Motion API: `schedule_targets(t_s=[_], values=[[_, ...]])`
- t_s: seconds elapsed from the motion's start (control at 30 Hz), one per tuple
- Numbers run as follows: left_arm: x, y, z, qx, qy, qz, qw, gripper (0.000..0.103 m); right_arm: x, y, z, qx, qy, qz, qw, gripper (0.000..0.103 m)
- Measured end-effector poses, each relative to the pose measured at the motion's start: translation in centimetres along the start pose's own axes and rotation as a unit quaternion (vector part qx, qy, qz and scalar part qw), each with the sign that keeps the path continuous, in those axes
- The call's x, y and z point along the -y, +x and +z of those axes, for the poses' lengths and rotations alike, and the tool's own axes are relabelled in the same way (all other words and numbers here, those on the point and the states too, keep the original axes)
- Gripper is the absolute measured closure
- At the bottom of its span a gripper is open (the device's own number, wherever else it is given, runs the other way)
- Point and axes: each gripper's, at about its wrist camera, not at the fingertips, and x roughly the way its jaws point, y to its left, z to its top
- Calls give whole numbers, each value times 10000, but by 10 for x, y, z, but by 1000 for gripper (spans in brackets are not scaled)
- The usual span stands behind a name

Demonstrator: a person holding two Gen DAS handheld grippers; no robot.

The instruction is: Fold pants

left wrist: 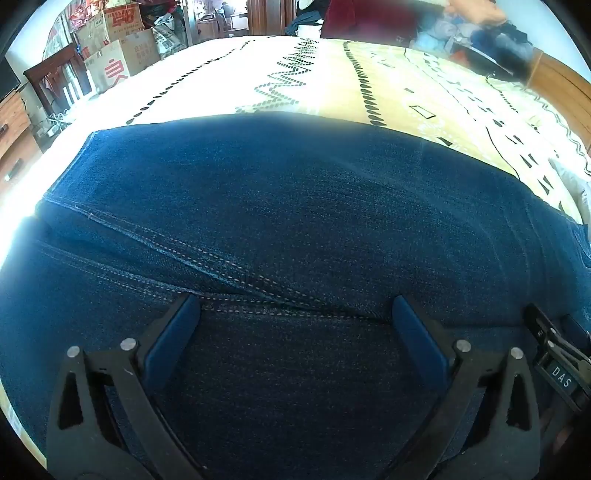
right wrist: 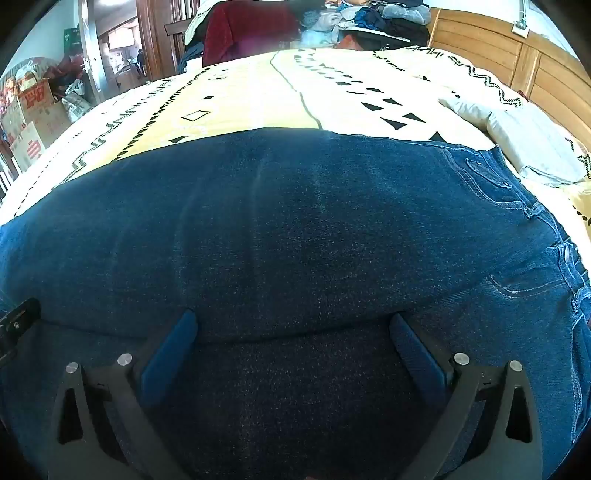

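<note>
Dark blue denim pants (left wrist: 295, 206) lie flat on the bed and fill most of both views. In the left wrist view my left gripper (left wrist: 295, 314) is open, its blue pads wide apart, resting low over a stitched seam (left wrist: 229, 273) of the pants. In the right wrist view my right gripper (right wrist: 293, 326) is open over the denim (right wrist: 295, 221), its tips at a fold edge. The waistband with belt loops and button (right wrist: 546, 229) lies at the right. The right gripper's black body (left wrist: 557, 354) shows at the left view's right edge.
The bed carries a cream and yellow patterned cover (left wrist: 332, 81) (right wrist: 295, 85). A wooden headboard (right wrist: 517, 48) and a grey pillow (right wrist: 524, 140) sit at the right. Piled clothes (right wrist: 369, 18) lie at the far side. Cardboard boxes (left wrist: 118, 48) stand beyond the left bed edge.
</note>
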Motion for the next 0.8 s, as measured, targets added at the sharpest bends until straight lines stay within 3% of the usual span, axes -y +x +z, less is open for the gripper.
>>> schedule_targets(t_s=[0.8], values=[[0, 0, 0, 1, 1, -2, 10000, 0, 0, 1, 2, -18, -20, -17, 10000, 0]])
